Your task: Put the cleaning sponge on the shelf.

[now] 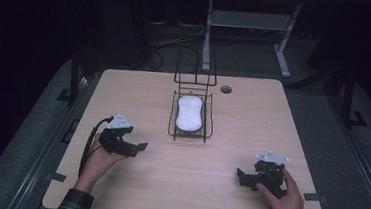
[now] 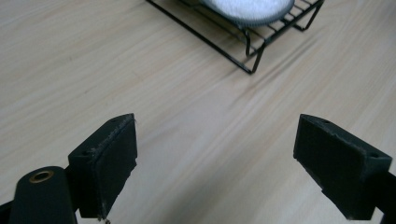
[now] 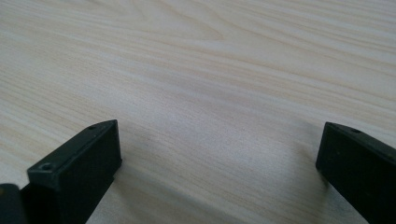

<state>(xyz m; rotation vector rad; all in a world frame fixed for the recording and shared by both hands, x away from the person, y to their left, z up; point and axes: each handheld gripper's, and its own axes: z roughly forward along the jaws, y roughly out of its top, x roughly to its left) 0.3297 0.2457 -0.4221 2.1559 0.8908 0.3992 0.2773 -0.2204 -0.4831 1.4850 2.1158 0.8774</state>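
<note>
At left, the left gripper (image 1: 137, 147) hovers low over the table (image 1: 253, 115), jaws spread and empty, aimed toward the white sponge (image 1: 189, 113) lying ahead and to its right in the black wire rack (image 1: 173, 128). The sponge's long axis runs away from the person. The right gripper (image 1: 246, 179), also released and empty, sits farther off. The left gripper view catches the rack's near corner (image 2: 252, 70); the right gripper view faces bare wood.
</note>
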